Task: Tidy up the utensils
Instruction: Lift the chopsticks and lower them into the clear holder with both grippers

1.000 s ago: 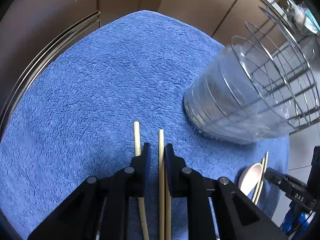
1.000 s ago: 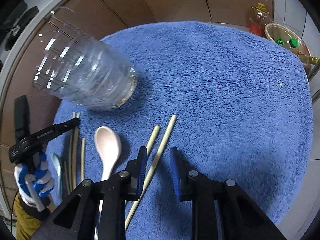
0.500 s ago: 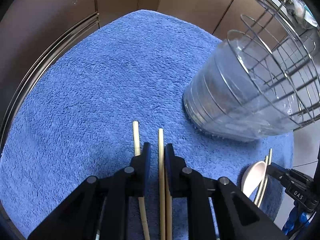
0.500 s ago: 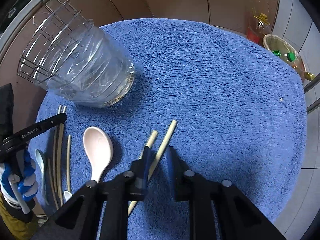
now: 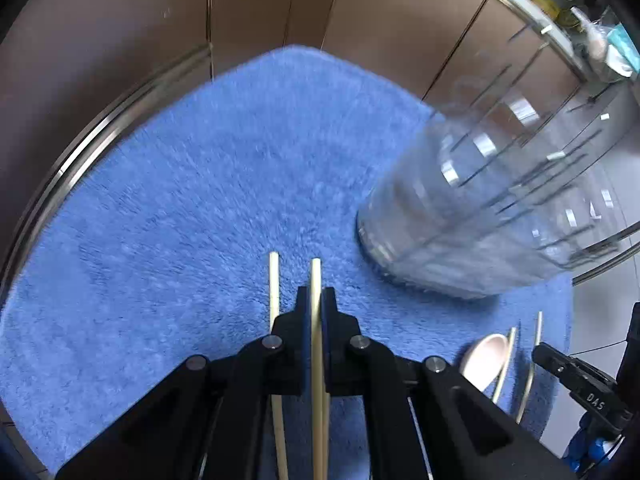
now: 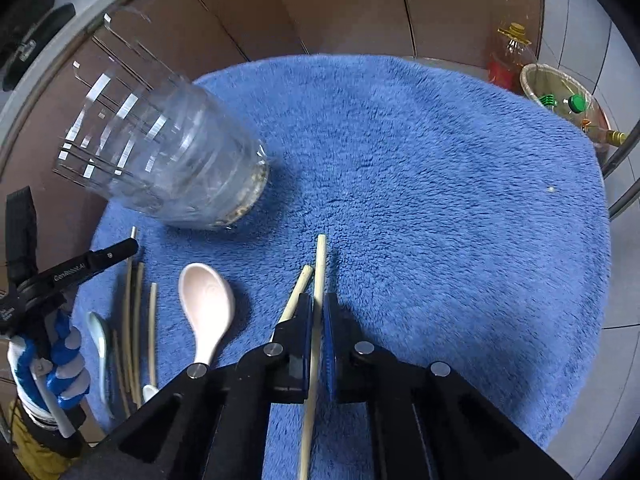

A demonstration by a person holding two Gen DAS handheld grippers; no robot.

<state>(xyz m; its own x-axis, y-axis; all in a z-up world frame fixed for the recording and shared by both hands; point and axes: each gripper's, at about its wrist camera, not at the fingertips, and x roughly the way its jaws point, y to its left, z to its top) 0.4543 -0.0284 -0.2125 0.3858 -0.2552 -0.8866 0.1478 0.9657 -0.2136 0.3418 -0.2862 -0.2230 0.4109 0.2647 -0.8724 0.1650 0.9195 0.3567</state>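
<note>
My left gripper (image 5: 316, 300) is shut on a pale wooden chopstick (image 5: 315, 276); a second chopstick (image 5: 273, 280) lies on the blue towel (image 5: 180, 208) just left of it. My right gripper (image 6: 317, 306) is shut on another chopstick (image 6: 320, 256), with its mate (image 6: 299, 288) lying beside its left finger. A clear plastic holder in a wire basket (image 5: 480, 208) stands on the towel, right of the left gripper; in the right wrist view this holder (image 6: 160, 160) is at the far left.
A pink ceramic spoon (image 6: 206, 308), several loose chopsticks (image 6: 136, 312) and a pale blue spoon (image 6: 98, 336) lie at the towel's left edge, near the gloved hand with the left gripper (image 6: 60, 280). Bottles in a basket (image 6: 560, 96) stand beyond the towel.
Both grippers have closed, each onto a chopstick. The right gripper shifted right over its chopstick. Both views are blurred with motion.
</note>
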